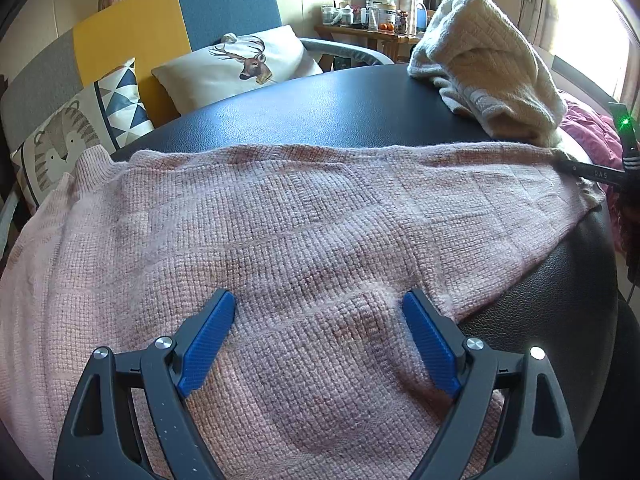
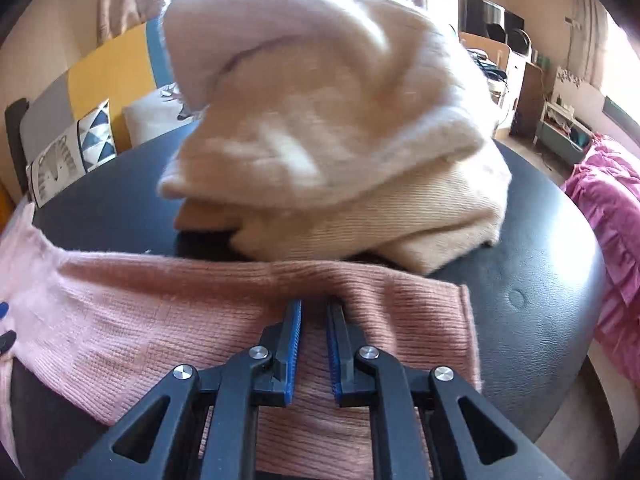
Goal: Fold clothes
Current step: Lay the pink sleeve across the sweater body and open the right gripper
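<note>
**Pink sweater spread flat, folding barely begun**

The pink knit sweater lies spread across the dark round desk, its far edge straight, no fold visible yet; the left tongs stand wide open with both pads resting on the knit, gripping nothing; the right tongs are nearly closed, pinching the ribbed hem; only the right view shows that pinch and the cream knitwear pile up close.
</note>
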A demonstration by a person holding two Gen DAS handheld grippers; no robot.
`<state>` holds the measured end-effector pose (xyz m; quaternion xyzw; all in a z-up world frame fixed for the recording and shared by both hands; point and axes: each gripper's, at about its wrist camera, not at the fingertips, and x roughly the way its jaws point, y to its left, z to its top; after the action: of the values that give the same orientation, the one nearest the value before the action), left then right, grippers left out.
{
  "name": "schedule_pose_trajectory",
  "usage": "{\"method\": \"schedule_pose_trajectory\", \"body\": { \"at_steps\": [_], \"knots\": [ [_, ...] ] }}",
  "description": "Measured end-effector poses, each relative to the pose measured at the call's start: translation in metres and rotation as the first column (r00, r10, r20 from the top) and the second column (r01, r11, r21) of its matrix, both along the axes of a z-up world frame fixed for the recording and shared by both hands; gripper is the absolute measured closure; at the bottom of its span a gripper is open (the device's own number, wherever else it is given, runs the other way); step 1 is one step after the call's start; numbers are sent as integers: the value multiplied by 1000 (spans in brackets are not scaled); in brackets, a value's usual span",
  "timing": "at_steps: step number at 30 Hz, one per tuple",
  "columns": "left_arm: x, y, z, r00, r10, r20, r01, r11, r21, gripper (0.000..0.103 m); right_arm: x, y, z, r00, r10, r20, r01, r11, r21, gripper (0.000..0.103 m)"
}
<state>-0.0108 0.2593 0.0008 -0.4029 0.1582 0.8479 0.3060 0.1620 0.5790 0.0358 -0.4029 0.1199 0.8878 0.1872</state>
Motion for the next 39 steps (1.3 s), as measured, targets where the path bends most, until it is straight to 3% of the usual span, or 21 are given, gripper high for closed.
{"method": "schedule_pose_trajectory", "body": {
  "at_steps": [4,6,11,13,16,19,21,25,28,32,35,37,39],
  "knots": [
    [-1,-1,0,1000,0,1,0,1000,1,14,-11,-17,11,1000,3,-29,-4,999,-51,90],
    [-1,-1,0,1000,0,1,0,1000,1,14,-15,-36,18,995,53,-80,-60,994,-87,90],
    [-1,-1,0,1000,-1,1,1,1000,2,14,-55,-74,13,989,151,8,-150,988,-36,90],
    [-1,-1,0,1000,-1,2,1,1000,2,14,-63,-61,-2,993,111,32,-109,993,-51,90],
    [-1,-1,0,1000,-1,1,1,1000,2,14,-58,-37,3,999,40,6,-40,997,-66,91],
    [-1,0,0,1000,0,0,0,1000,1,14,-29,-13,26,994,-39,-103,30,995,-94,88],
    [0,1,0,1000,0,0,0,1000,0,14,-8,6,32,986,-106,-124,92,989,-118,88],
    [0,1,0,1000,0,0,0,1000,0,14,-5,34,12,996,-82,-29,77,986,-149,91],
    [0,1,0,1000,0,-1,0,1000,-1,14,-2,50,10,991,-123,-48,117,986,-120,101],
    [1,1,0,1000,0,-2,0,1000,-2,14,-3,57,13,991,-135,-15,133,989,-60,99],
    [1,1,0,1000,0,-3,0,1000,-2,14,7,45,30,986,-144,-81,138,988,-76,93],
    [1,1,0,1000,0,-3,0,1000,-2,14,15,27,37,988,-80,-133,65,992,-111,89],
    [1,1,0,1000,0,-2,0,1000,-2,14,10,8,35,997,-16,-71,11,997,-71,89]
  ]
}}
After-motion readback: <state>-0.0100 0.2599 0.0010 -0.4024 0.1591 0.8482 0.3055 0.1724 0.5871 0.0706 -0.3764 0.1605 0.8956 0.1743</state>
